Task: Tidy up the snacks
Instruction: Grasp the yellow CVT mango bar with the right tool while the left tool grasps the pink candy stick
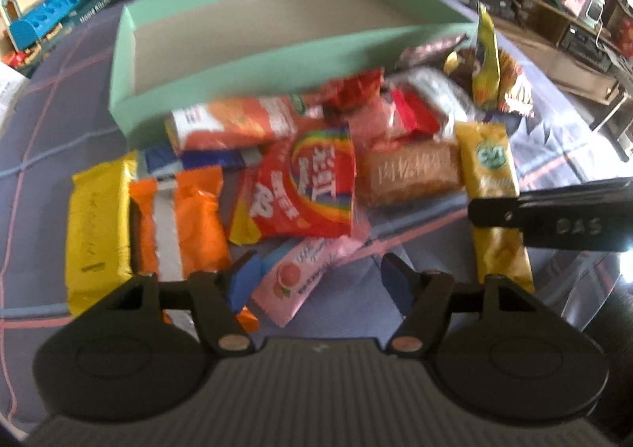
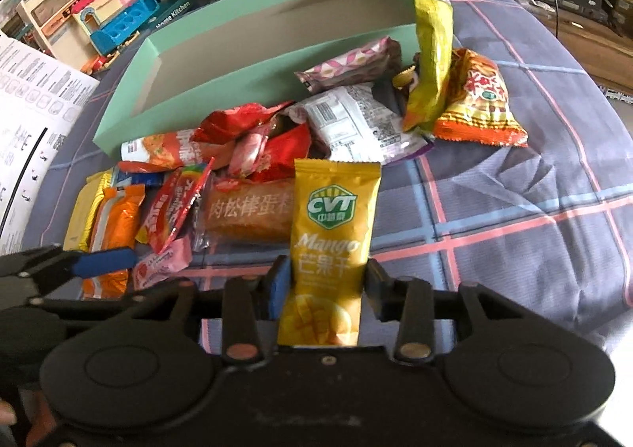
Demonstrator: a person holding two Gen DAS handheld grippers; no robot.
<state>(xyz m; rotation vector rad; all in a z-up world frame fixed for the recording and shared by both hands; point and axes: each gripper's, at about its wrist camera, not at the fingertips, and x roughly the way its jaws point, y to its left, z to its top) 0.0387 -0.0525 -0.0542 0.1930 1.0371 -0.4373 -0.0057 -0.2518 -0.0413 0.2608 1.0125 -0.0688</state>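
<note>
Fingers of the right gripper [image 2: 325,288] are clamped on the yellow mango packet [image 2: 332,233], one pad on each long edge, with the packet's far end pointing toward the pile. Fingers of the left gripper [image 1: 318,282] stand apart over the pink peach packet [image 1: 300,276], whose near end lies between them, but the pads do not press on it. The other snacks lie in a loose heap on the checked cloth [image 2: 514,209], just in front of the green box [image 1: 245,67], which looks empty (its far corner is hidden in the right view). I judge that the step in hand is the first picking: one packet is gripped, none is placed. Next, the right hand should lift the mango packet over the near wall and open only above the box floor, while the left fingers close squarely on the pink packet.
</note>
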